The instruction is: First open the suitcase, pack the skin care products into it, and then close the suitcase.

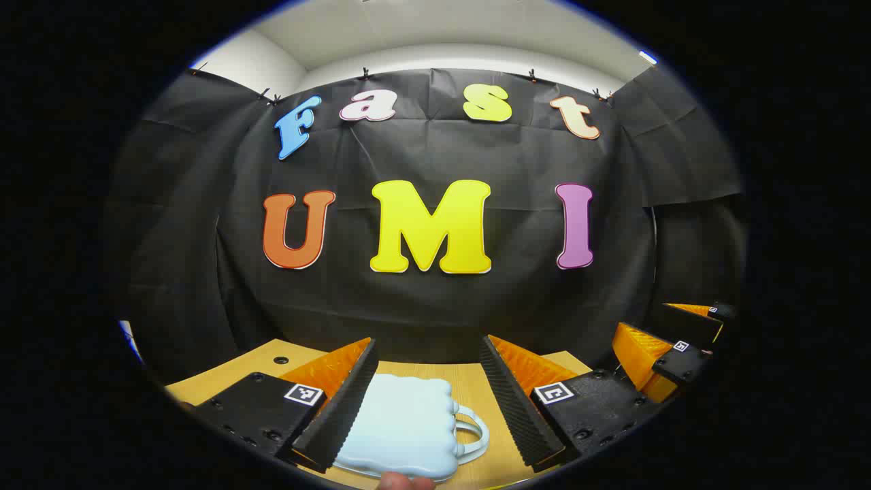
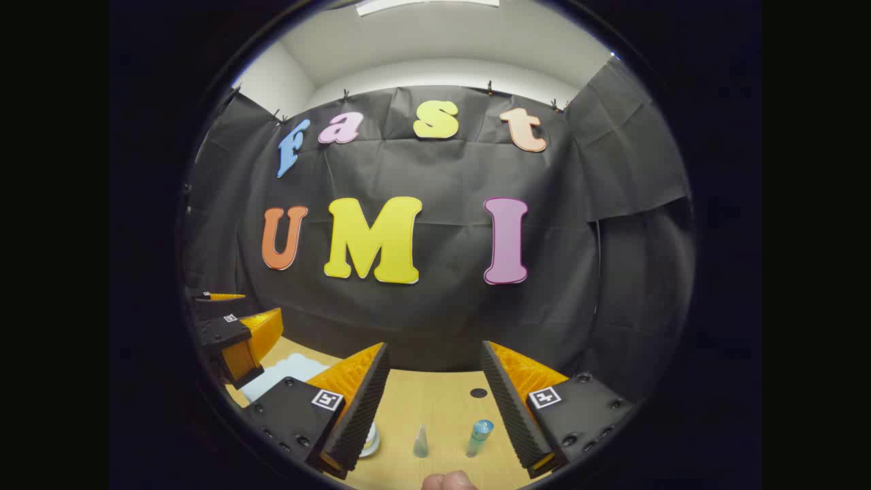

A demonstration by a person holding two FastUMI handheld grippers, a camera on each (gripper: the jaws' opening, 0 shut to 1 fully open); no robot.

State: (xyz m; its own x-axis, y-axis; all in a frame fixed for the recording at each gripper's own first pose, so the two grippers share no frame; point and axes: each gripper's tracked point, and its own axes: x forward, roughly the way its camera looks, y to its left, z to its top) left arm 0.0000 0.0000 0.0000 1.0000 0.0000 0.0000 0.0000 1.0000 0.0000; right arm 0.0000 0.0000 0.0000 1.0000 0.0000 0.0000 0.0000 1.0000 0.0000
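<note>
Left tool (image 1: 429, 381) hangs spread above the closed suitcase (image 1: 401, 425).

The left hand-held gripper (image 1: 430, 354) is held level and pointing forward, its two fingers spread wide apart with nothing pressed between them. The right hand-held gripper (image 2: 435, 357) takes the same pose, its fingers equally wide. In the left gripper view the right one appears at the far right edge (partly cut off), and a fingertip (image 1: 405, 482) peeks in at the bottom of that view.
</note>
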